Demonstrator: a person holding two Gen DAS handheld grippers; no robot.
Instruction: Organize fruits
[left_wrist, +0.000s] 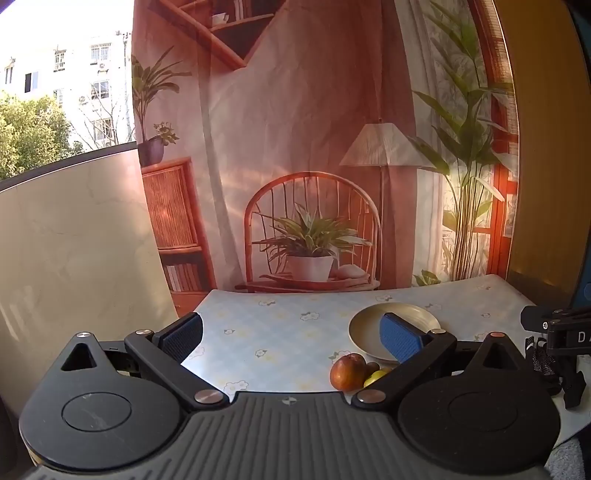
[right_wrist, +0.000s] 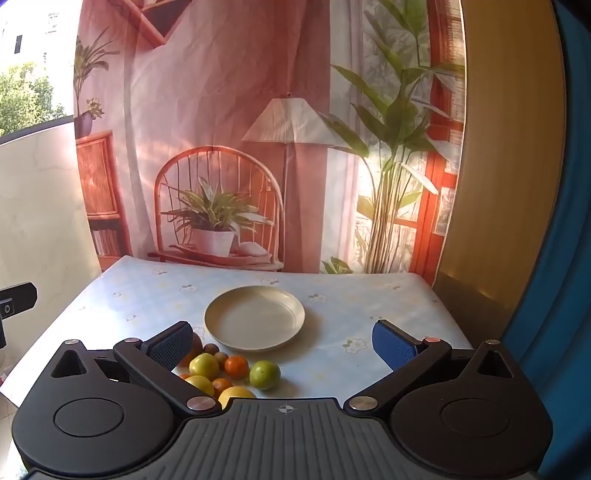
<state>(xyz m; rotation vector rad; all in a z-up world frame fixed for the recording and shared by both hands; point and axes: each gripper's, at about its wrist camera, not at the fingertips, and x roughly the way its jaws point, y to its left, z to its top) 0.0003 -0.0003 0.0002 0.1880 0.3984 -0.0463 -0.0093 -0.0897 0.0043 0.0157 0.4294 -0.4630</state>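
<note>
A cream plate (right_wrist: 255, 317) sits bare in the middle of the flowered table, and in the left wrist view this plate (left_wrist: 369, 325) lies partly behind a blue pad. Several fruits cluster just in front of it: a green one (right_wrist: 264, 374), a small orange (right_wrist: 236, 366), yellow ones (right_wrist: 204, 364) and a red apple (left_wrist: 348, 371). My right gripper (right_wrist: 284, 347) is open above the table, with the pile by its left finger. Open and holding nothing, my left gripper (left_wrist: 291, 336) hovers left of the fruits.
A printed cloth backdrop (right_wrist: 221, 147) hangs behind the table's far edge. A pale wall panel (left_wrist: 74, 229) stands on the left. The other gripper's black body (left_wrist: 557, 336) shows at the right edge of the left wrist view. A blue surface (right_wrist: 546, 258) rises at the right.
</note>
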